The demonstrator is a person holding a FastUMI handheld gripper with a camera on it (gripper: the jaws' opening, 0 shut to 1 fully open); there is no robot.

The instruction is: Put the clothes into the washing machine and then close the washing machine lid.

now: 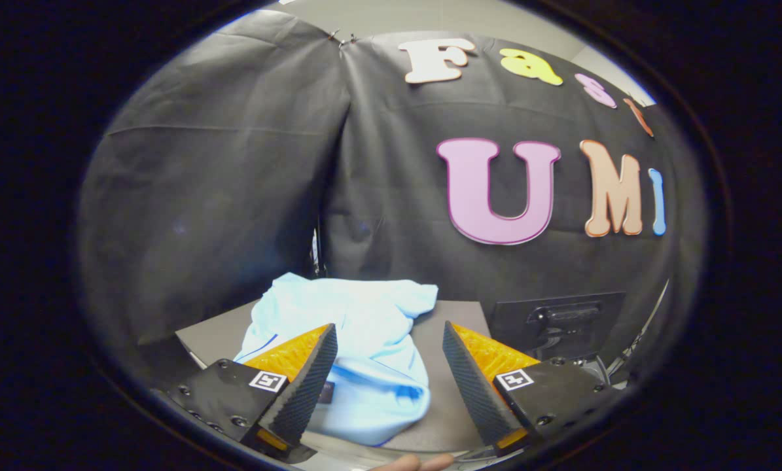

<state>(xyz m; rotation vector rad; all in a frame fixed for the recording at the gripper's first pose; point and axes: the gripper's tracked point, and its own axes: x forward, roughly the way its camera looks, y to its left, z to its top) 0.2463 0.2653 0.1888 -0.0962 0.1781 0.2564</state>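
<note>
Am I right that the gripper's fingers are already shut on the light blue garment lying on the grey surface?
Not quite: in the gripper view the gripper is open, its fingers spread apart above the light blue garment, neither pressing on it. The garment does lie on the grey surface.

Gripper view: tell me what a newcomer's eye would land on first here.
First comes the light blue garment, crumpled in a heap on the grey surface in front of the black cloth wall. Next, the gripper with its fingers spread wide: the garment lies between them and just ahead, and neither finger presses on it. Beyond the right finger, a dark box-like unit stands against the wall.
</note>
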